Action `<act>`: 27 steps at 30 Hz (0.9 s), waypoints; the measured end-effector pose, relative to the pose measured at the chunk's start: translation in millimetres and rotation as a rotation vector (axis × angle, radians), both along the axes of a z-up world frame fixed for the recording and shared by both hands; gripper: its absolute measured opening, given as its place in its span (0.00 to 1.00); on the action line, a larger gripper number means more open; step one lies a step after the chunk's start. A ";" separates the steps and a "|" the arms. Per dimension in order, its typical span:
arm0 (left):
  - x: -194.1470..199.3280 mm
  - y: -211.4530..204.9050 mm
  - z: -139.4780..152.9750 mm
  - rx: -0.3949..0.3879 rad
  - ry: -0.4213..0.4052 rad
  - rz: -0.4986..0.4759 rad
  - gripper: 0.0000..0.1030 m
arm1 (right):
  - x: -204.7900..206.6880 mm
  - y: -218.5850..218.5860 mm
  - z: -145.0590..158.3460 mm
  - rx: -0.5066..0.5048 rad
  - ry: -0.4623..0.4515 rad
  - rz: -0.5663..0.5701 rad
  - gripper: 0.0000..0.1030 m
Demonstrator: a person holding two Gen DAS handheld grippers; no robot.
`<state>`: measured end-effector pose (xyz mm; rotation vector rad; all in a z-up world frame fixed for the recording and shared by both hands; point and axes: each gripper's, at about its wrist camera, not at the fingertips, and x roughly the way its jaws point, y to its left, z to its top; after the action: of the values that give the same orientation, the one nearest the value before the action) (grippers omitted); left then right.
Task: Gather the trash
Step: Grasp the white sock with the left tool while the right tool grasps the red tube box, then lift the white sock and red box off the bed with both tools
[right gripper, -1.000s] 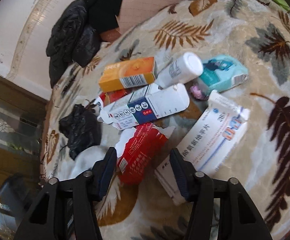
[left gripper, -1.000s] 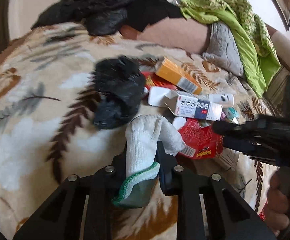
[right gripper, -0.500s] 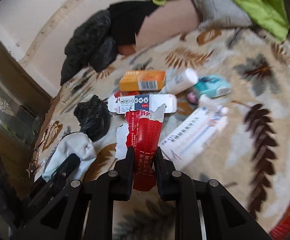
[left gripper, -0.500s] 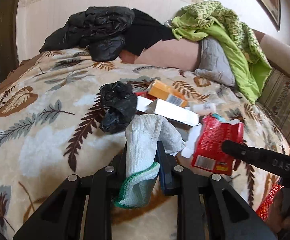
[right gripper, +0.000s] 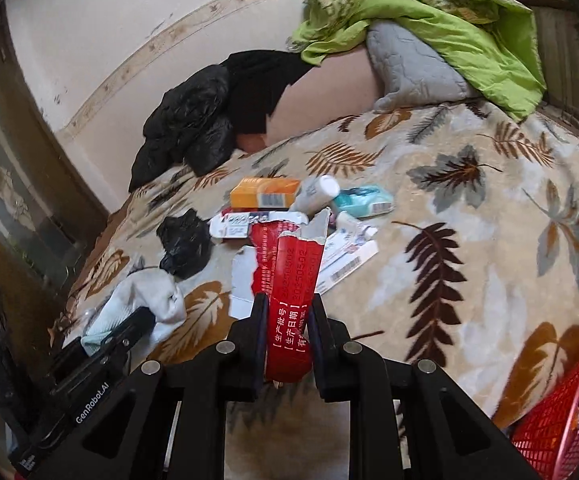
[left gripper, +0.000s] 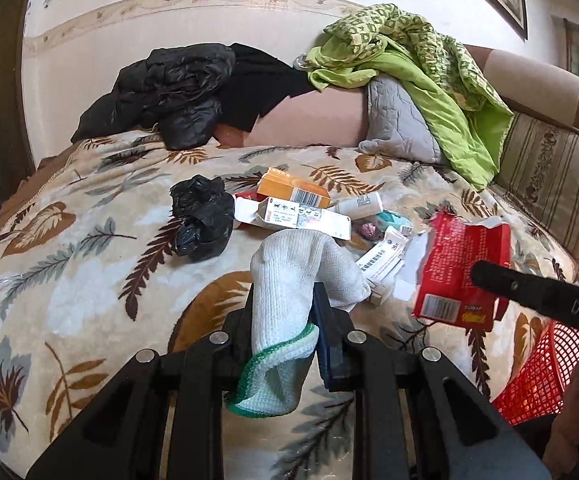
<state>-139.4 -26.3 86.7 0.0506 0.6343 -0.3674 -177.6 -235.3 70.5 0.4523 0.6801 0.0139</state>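
My left gripper (left gripper: pixel 283 300) is shut on a white knit glove (left gripper: pixel 289 276) with a green cuff, held above the bed. My right gripper (right gripper: pixel 287 300) is shut on a torn red carton (right gripper: pixel 291 280), lifted off the blanket; the carton also shows in the left wrist view (left gripper: pixel 463 268). On the leaf-patterned blanket (left gripper: pixel 89 280) lies a trash pile: a crumpled black bag (left gripper: pixel 203 222), an orange box (left gripper: pixel 293 190), a white and blue carton (left gripper: pixel 289 218), a white bottle (left gripper: pixel 359 204), a teal packet (right gripper: pixel 363 200) and a white medicine box (right gripper: pixel 347 256).
A red mesh basket (left gripper: pixel 537 372) stands at the lower right beside the bed, also in the right wrist view (right gripper: pixel 565 420). Black jackets (left gripper: pixel 169 88), a grey pillow (left gripper: pixel 397 120) and a green cloth (left gripper: pixel 429 64) lie at the bed's head. A dark cabinet (right gripper: pixel 5 184) stands on the left.
My right gripper closed on the red carton and lifted it up and back from the pile. My left gripper, still holding the glove, drew back from the trash.
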 end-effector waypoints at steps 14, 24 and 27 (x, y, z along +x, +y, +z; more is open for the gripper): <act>-3.2 -13.9 -1.3 0.072 -0.062 0.017 0.21 | -5.2 2.6 4.6 -0.035 -0.027 0.014 0.19; 1.2 -11.3 -2.2 0.089 -0.063 0.046 0.21 | -3.0 6.1 4.1 -0.047 -0.030 0.036 0.20; 0.4 -12.6 -2.2 0.099 -0.070 0.050 0.21 | -2.9 4.9 3.8 -0.043 -0.030 0.036 0.20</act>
<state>-138.9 -38.9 84.5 0.1414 0.5834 -0.2850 -180.5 -230.4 74.3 0.3978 0.6577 0.0404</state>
